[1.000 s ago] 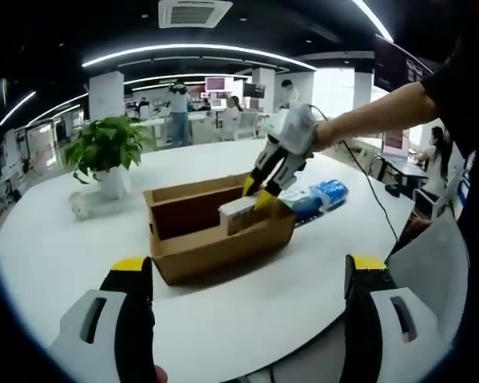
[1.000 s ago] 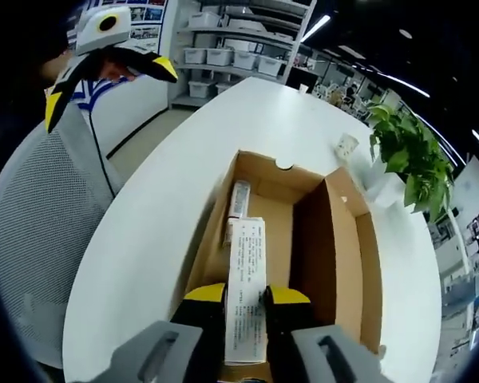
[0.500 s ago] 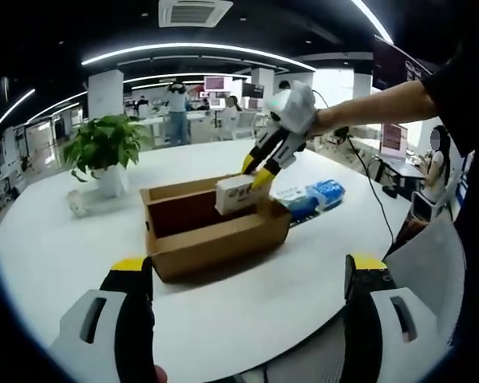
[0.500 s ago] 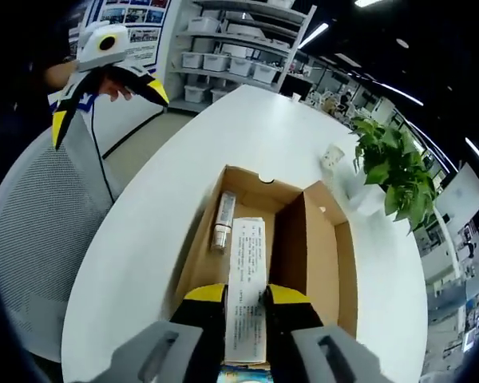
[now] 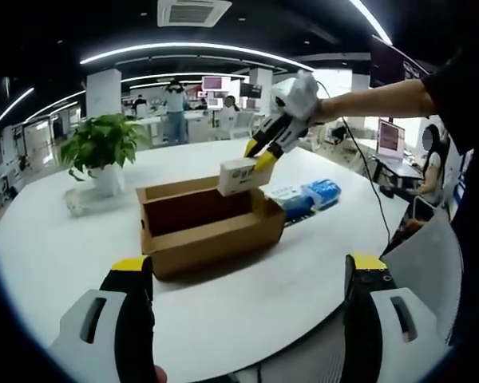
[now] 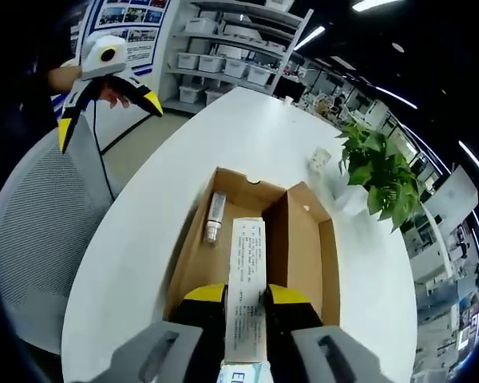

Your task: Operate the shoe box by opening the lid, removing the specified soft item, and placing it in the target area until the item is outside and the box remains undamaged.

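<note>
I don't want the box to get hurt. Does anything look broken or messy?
Nothing stands out. The brown cardboard shoe box sits open and looks unharmed on the round white table. The right tongs hold a small white carton above it.

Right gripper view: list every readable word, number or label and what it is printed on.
White rectangular carton held between the right gripper jaws: lines of dark print, too small to read.
Pack edge at the bottom: letters cut off and blurred, unreadable.
Wall posters: blurred, unreadable.
Brown cardboard shoe box: no text visible.

Left view level, right view overhead — both share (open) shoe box (image 5: 203, 223)
</note>
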Demonstrator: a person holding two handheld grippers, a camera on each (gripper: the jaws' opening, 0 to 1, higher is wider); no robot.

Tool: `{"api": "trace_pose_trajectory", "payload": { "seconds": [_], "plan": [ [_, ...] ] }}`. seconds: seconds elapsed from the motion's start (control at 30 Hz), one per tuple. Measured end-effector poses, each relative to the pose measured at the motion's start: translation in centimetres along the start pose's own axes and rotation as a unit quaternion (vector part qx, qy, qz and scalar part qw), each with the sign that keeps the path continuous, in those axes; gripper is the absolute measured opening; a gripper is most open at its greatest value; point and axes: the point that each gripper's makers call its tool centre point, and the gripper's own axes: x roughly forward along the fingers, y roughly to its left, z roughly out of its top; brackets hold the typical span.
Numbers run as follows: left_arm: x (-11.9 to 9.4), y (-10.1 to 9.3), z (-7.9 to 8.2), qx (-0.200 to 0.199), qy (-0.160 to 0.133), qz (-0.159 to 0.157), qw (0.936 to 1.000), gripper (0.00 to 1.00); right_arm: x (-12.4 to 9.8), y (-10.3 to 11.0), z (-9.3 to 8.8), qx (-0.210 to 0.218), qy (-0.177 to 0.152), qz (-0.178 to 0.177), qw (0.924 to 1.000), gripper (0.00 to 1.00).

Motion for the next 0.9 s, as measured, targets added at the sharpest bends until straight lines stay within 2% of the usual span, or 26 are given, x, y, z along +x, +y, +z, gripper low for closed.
{"api": "trace_pose_trajectory", "payload": {
  "seconds": [0.9],
  "plan": [
    [0.2,-0.8,0.1,0.002,0.001,-0.009,1.0000,0.99,-5.5,-2.1,-4.7,0.008,0.016,-0.036,0.9992,0.14]
  ]
}}
